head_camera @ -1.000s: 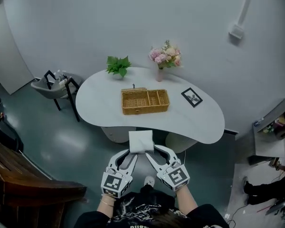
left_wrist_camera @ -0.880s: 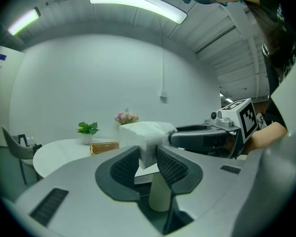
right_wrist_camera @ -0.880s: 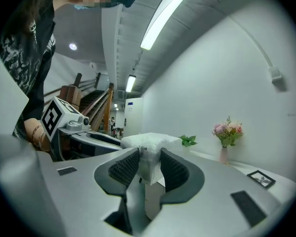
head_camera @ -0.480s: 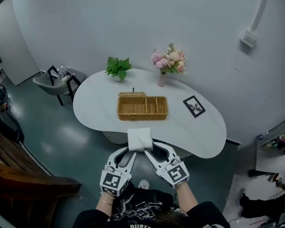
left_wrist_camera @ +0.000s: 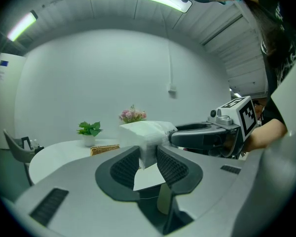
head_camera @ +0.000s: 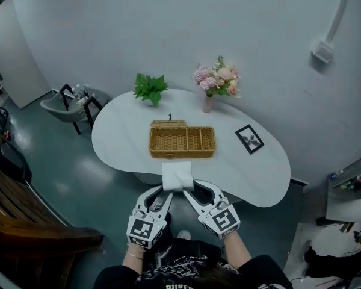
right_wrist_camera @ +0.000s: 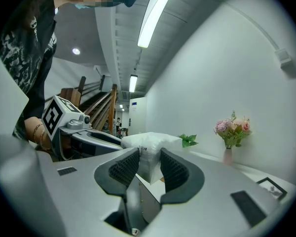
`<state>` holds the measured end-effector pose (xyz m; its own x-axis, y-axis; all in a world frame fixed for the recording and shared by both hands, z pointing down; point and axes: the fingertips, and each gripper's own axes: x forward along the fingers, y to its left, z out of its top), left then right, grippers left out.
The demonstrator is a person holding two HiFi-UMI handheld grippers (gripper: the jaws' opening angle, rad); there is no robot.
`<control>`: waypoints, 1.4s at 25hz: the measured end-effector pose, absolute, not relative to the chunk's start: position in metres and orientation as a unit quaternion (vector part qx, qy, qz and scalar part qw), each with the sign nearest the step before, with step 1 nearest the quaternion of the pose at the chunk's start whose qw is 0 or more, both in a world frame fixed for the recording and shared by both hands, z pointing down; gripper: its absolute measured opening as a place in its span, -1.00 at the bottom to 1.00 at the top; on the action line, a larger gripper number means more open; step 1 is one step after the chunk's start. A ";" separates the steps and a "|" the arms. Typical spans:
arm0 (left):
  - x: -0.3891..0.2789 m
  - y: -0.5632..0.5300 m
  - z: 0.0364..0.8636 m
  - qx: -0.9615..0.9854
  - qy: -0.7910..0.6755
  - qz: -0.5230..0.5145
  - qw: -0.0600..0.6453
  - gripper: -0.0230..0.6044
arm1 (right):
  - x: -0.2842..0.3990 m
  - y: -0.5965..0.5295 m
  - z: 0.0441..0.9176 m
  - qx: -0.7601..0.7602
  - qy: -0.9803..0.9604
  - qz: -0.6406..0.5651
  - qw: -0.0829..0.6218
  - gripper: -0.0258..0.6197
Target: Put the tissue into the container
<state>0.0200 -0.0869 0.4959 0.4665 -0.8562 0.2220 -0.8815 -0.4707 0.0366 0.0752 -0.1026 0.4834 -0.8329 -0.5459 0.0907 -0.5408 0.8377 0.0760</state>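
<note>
A white tissue pack (head_camera: 177, 176) hangs in the air at the table's near edge, held from both sides. My left gripper (head_camera: 164, 191) is shut on its left end, and my right gripper (head_camera: 191, 189) is shut on its right end. The left gripper view has the tissue pack (left_wrist_camera: 147, 133) pinched between the ribbed pads of the left gripper (left_wrist_camera: 148, 163). In the right gripper view the tissue pack (right_wrist_camera: 150, 144) sits between the pads of the right gripper (right_wrist_camera: 149, 166). The wicker basket (head_camera: 182, 141), divided into compartments, stands on the white table (head_camera: 126, 140) just beyond the pack.
A potted green plant (head_camera: 150, 87) and a vase of pink flowers (head_camera: 215, 80) stand at the table's far edge. A framed picture (head_camera: 249, 139) lies flat at the right. A grey chair (head_camera: 65, 106) stands left of the table, wooden furniture (head_camera: 24, 215) at the near left.
The head view has shifted, so the table and basket sit a little lower and nearer. Both grippers and the tissue pack keep their place in the view, still gripped.
</note>
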 end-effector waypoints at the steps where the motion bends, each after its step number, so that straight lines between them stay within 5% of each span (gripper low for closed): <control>1: 0.018 -0.092 0.499 0.854 -0.507 0.087 0.073 -0.52 | 0.073 -0.108 0.485 0.285 -0.956 -0.024 0.056 -0.44; 35: -0.077 -0.297 0.560 0.899 -0.403 0.133 0.103 -0.53 | -0.023 -0.305 0.541 0.348 -0.922 0.045 0.165 -0.44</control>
<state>-0.0773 -0.2967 0.5596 0.6392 -0.6981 0.3226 -0.7529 -0.6535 0.0775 -0.0228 -0.3045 0.5415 -0.7038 -0.6258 0.3362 -0.6557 0.7544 0.0316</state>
